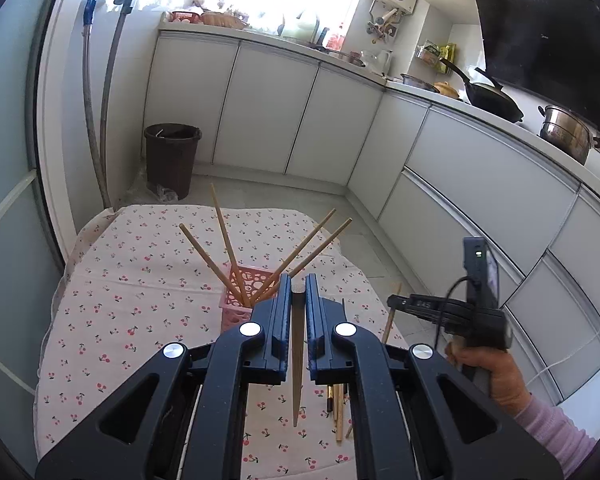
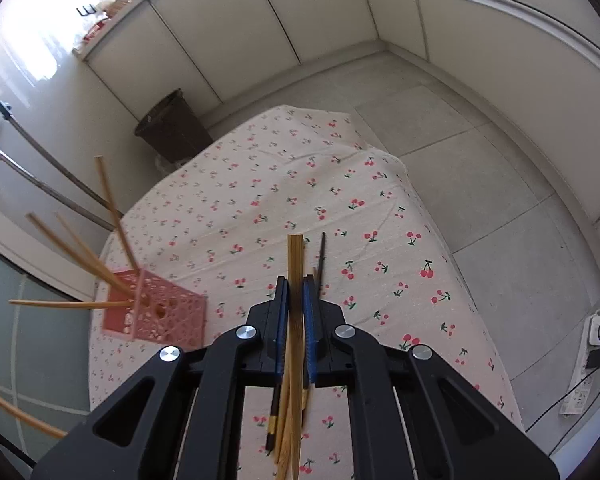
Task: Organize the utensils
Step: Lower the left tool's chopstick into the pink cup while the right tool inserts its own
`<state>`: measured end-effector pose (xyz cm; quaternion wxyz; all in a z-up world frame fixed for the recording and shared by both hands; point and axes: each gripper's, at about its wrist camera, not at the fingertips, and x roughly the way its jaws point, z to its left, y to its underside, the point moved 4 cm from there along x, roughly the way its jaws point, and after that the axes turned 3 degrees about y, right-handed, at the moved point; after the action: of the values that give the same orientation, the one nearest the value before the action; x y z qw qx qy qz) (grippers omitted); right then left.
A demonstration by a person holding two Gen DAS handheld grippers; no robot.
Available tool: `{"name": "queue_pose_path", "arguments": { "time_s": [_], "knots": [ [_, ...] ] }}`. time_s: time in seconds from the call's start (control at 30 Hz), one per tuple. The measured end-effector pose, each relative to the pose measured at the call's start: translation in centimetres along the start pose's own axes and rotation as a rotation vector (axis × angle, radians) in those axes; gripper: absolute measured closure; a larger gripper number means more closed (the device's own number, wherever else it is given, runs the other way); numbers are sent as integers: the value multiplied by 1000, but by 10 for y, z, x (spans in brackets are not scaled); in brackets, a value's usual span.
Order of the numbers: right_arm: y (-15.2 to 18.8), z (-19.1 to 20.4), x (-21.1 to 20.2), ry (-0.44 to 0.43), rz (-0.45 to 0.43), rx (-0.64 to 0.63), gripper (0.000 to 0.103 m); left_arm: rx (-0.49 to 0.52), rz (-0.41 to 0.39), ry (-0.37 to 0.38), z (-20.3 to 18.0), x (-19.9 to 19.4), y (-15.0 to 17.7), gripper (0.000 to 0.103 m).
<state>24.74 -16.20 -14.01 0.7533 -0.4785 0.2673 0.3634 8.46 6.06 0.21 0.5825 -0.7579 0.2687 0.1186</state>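
Note:
A pink lattice basket (image 1: 236, 304) (image 2: 160, 318) stands on the cherry-print tablecloth (image 1: 132, 280) with several wooden chopsticks (image 1: 224, 236) leaning out of it. My left gripper (image 1: 298, 292) hovers just right of the basket, shut on one wooden chopstick (image 1: 298, 364) that hangs point down. Off the table's right edge, a person's hand (image 1: 487, 368) holds my right gripper (image 1: 393, 301) (image 2: 296, 280), shut on a light wooden chopstick (image 2: 296, 256) and lifted off the cloth. Under it lies a loose bundle of chopsticks (image 2: 286, 428) (image 1: 337, 408), with a dark one (image 2: 320, 256) among them.
A brown bin (image 1: 172, 156) stands on the floor behind the table, beside two mop handles (image 1: 100, 120). White cabinets (image 1: 479, 184) run along the back and right, with pots on the counter. On the tiled floor at the right lies a power strip (image 2: 579, 392).

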Motion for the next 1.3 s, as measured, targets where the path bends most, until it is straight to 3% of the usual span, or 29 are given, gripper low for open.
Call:
{"name": "queue_pose_path", "arguments": {
  "time_s": [0.33,0.77,0.9,1.1,1.3],
  "knots": [
    [1,28,-96,-97,-168,-109,95,-23,-70,-14,-2,-21,-21,97],
    [-66,68,-179,-261,-368,-82,95,3,-244,-86,-12,-20,-113,97],
    [-74,83,-182,-289,-390,-98,95,7,-244,-140,-2,2,-123,97],
    [-72,101,-152,-280,-338,-113,95,-100,-132,-182,43,54,-95,92],
    [-70,121,-133,-238,-343,-140,95,-181,-181,-178,60,20,-98,83]
  ]
}}
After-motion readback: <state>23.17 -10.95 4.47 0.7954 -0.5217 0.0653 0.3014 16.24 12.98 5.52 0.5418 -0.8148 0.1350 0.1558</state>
